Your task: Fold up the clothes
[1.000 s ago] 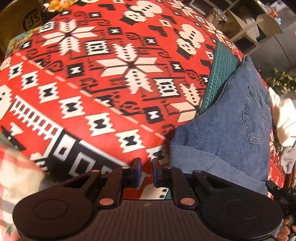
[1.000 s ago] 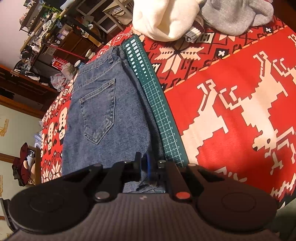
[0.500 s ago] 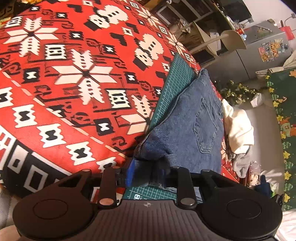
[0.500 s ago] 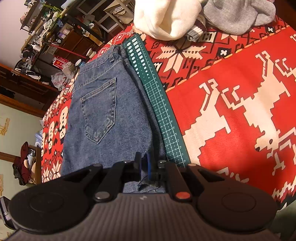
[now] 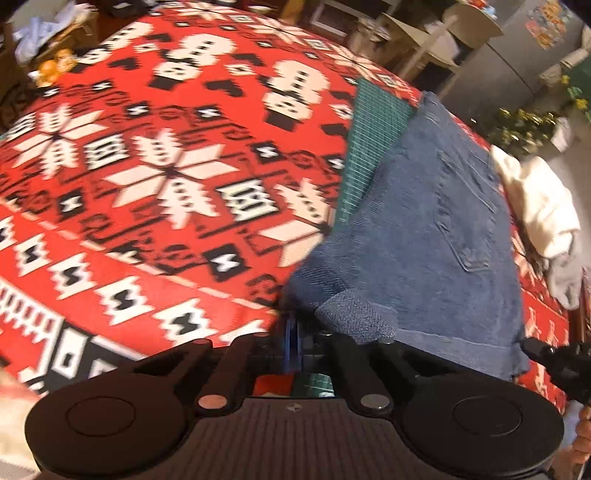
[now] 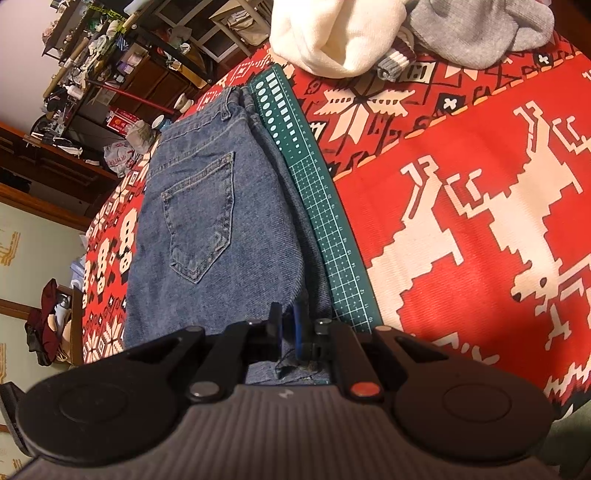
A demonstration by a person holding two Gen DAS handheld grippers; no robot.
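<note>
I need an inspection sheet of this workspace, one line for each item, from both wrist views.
Surface: red patterned cloth with a green cutting mat on it.
Job's things: folded jeans, back pocket up, lying partly on the mat.
Clutter: cream garment and grey garment heaped beyond the mat.
Grippers: left claw shut on a jeans corner; right claw shut on the jeans' near edge.
Cables: nothing seen.
Surroundings: crowded shelves, a chair.

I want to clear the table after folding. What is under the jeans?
A green cutting mat lies under the jeans, a strip showing along one side, on the red patterned cloth. How far the mat reaches beneath the denim is hidden.
</note>
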